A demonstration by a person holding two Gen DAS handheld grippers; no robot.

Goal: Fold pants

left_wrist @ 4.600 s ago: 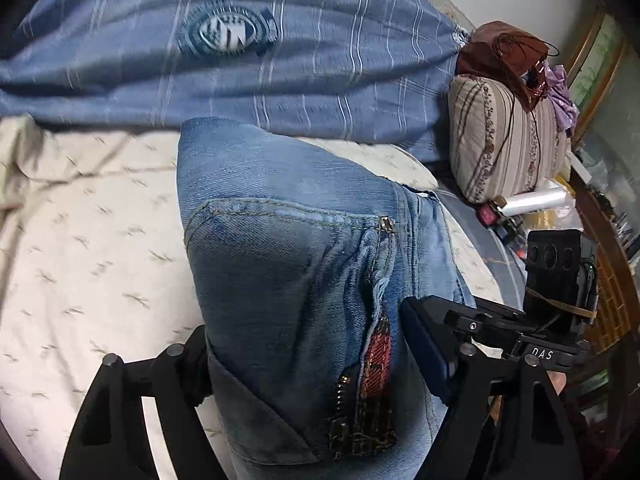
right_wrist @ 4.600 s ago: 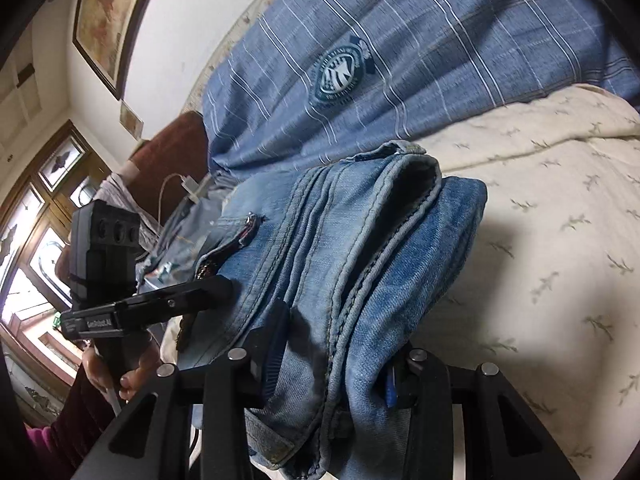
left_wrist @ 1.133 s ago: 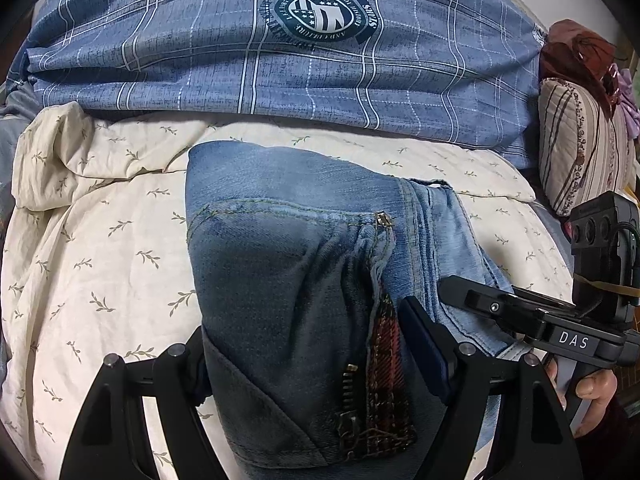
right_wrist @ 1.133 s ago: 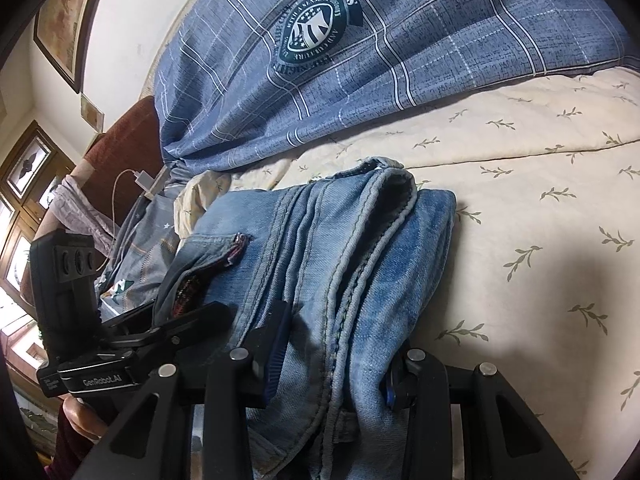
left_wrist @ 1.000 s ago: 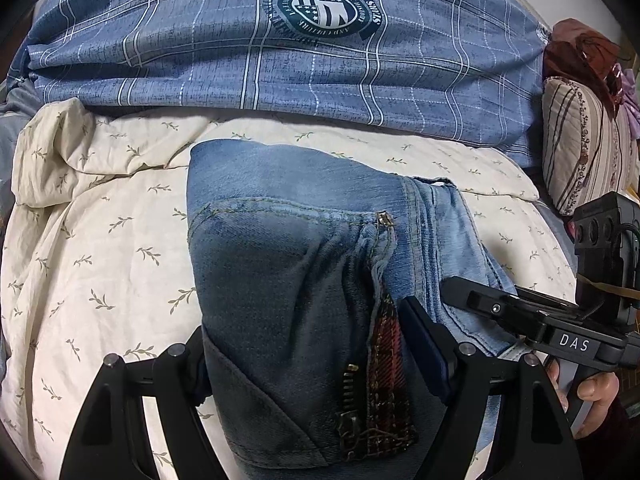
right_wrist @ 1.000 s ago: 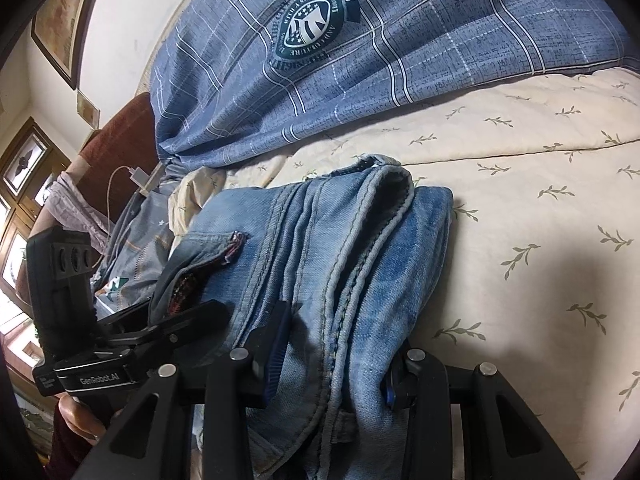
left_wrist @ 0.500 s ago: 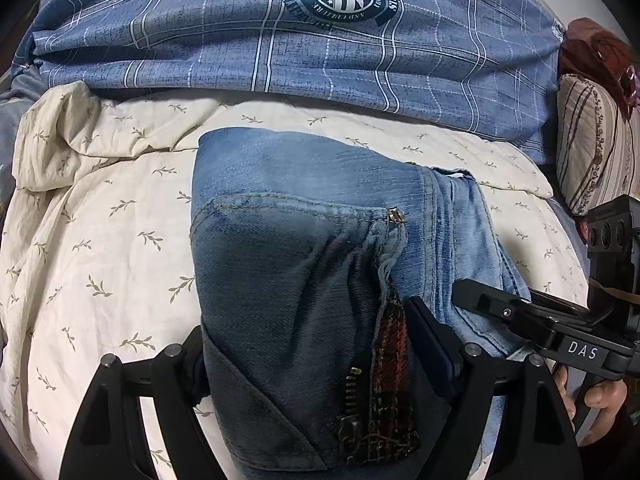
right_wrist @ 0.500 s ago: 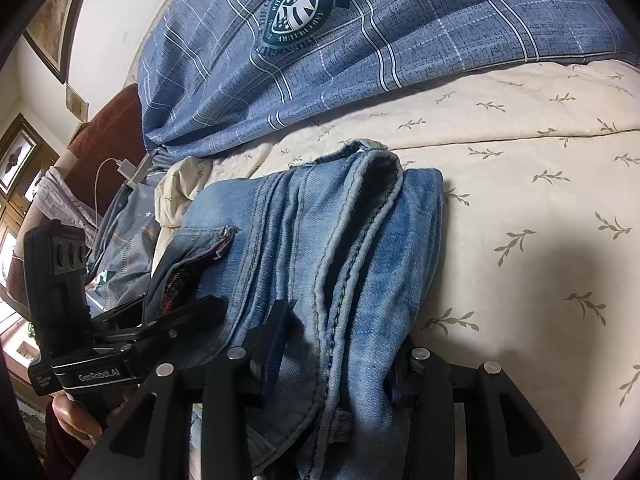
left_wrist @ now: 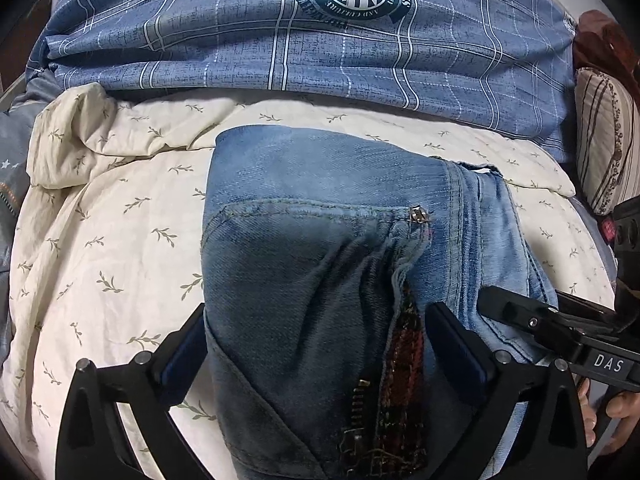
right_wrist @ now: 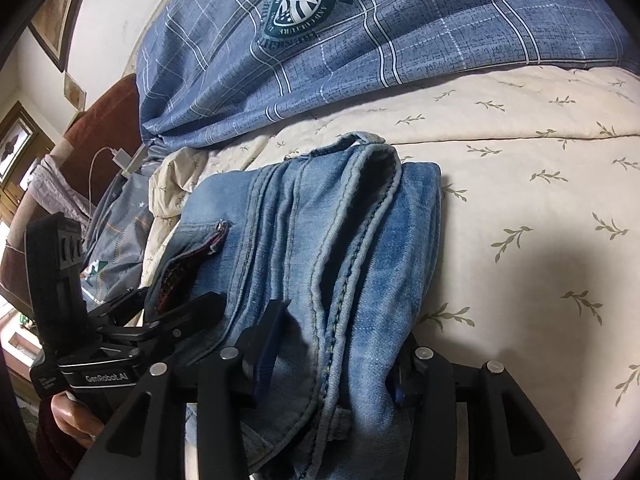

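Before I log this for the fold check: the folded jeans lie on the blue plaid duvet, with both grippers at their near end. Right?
Not quite. The folded jeans lie on the cream leaf-print sheet; the blue plaid duvet is bunched behind them, as the left wrist view shows. Both grippers are at their near end.

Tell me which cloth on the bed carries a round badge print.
The blue checked quilt behind the jeans. Its dark round badge sets it apart; the cream sheet shows only small leaf sprigs, and the jeans have none.
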